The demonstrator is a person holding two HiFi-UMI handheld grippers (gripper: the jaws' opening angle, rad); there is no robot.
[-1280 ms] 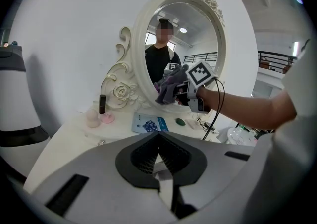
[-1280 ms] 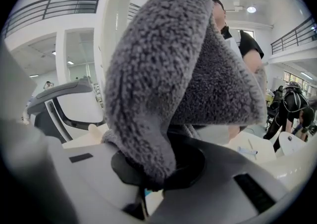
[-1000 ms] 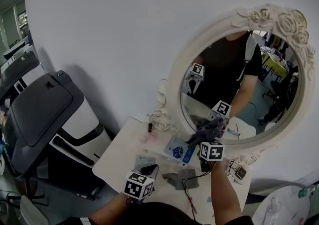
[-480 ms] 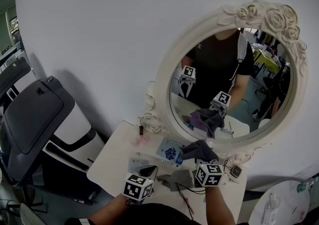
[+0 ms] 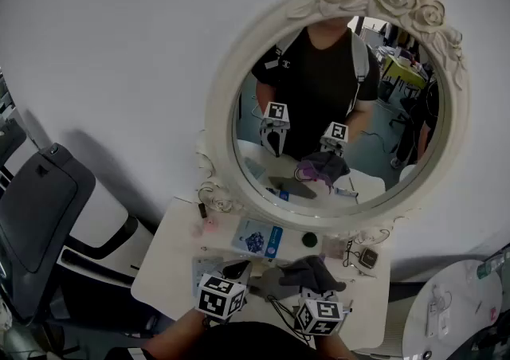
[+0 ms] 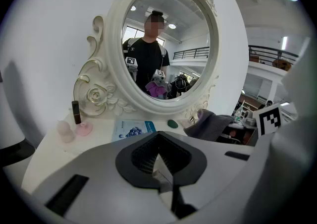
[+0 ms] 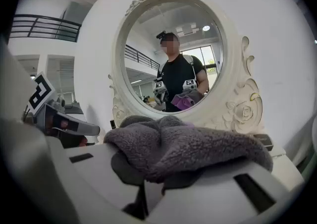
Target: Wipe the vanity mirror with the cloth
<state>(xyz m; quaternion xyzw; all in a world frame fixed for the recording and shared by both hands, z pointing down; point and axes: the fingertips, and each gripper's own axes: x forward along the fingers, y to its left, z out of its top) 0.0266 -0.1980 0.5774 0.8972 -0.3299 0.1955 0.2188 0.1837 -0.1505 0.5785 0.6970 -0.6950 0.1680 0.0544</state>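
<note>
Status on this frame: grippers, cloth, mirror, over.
Left gripper shut, empty. Right gripper shut on cloth, low over the table, short of the vanity mirror. Blue packet at the mirror's base, nothing across the glass.

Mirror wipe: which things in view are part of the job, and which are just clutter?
Job:
- vanity mirror
- grey cloth, clamped in the right gripper

Lying about:
- blue packet
- small dark bottle
- small pink items
- dark green round thing
- left gripper, shut, holding nothing
</note>
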